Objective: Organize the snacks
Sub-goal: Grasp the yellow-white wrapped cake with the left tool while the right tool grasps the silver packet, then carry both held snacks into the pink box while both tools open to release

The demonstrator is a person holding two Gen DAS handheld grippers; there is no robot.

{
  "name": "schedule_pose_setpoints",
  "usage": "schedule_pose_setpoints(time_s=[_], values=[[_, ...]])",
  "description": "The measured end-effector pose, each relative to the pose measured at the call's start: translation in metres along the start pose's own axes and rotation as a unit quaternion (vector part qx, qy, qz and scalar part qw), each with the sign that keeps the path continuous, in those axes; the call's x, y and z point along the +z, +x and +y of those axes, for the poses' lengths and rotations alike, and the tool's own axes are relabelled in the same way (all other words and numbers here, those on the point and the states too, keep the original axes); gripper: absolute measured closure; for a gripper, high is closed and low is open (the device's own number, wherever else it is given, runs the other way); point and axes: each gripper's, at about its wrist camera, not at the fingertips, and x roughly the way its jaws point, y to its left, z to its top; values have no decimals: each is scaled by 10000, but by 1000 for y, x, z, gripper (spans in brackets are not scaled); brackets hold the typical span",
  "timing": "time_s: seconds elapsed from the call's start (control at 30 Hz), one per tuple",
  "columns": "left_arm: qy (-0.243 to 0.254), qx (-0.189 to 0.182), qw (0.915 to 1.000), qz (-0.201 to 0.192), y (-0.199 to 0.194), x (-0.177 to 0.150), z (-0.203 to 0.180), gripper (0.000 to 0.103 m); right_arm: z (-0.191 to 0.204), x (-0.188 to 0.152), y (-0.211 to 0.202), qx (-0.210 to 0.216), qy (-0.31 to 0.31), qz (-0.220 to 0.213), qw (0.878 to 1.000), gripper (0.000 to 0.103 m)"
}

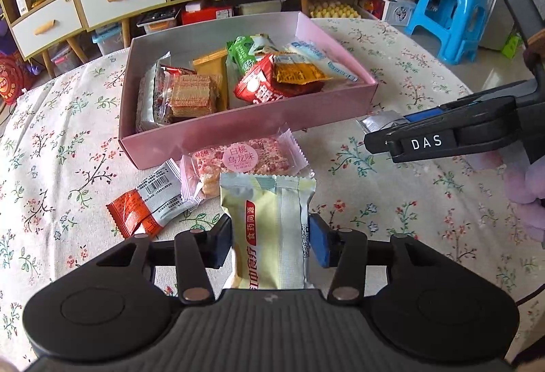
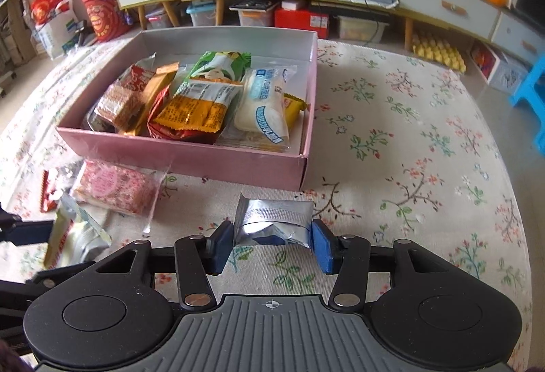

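While both jaws pinch light, crinkly packs, yellow packet (image 1: 269,229) left, silver packet (image 2: 272,224) right, mid-body grips look safest: slippery film, crushable contents.

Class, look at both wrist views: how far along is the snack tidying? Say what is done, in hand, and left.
Done: many snacks already lie in the pink box. In hand: the left gripper clamps a pale yellow packet; the right gripper clamps a silver packet. Left: the pink rice bar and orange packet on the tablecloth.
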Motion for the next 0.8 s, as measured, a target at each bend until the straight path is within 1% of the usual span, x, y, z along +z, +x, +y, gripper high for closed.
schedule_pose_setpoints(time_s=[0.17,0.37,0.53,0.8], values=[[-104,-189,9998,-34,-8,5,0,60,-1,3,-17,161,171,4,9997,55],[-208,-387,9988,-238,-22,11,-2,60,-1,6,-40,395,348,-135,9985,55],[-293,-448,9978,-392,-29,17,0,60,-3,8,-50,521,463,-219,9973,55],[-659,-478,9946,-642,-32,30,13,60,-21,14,-58,604,848,-363,9939,55]])
